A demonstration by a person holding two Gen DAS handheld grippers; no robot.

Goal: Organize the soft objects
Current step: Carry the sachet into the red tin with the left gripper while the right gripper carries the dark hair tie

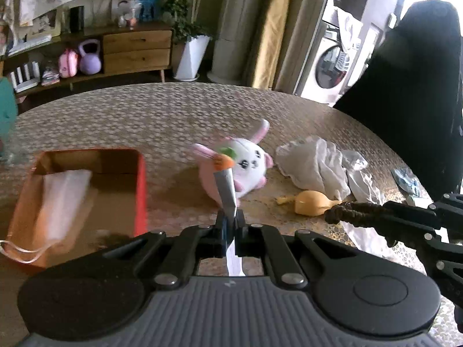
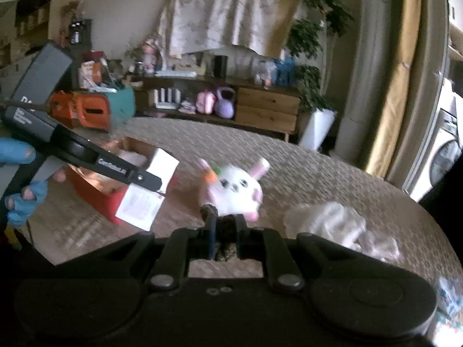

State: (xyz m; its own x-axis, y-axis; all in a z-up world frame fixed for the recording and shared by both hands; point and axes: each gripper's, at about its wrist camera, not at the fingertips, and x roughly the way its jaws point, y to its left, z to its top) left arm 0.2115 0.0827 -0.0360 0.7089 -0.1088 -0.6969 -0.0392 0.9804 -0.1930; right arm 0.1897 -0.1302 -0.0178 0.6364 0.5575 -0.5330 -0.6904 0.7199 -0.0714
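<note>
Blurred white lettering ran along the left gripper's (image 2: 156,183) black arm, fine print covered its clamped paper card (image 2: 140,206); neither legible.

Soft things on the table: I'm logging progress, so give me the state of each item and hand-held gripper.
Left hand-held gripper: shut on a white card.
White card: pinched, off the table.
Right hand-held gripper: shut on a dark scrunchie.
Dark scrunchie: clamped, off the table.
Red box: open, white mask inside.
White mask: in the box, strap over the rim.
Bunny plush: on the table.
White cloth: crumpled on the table.
</note>
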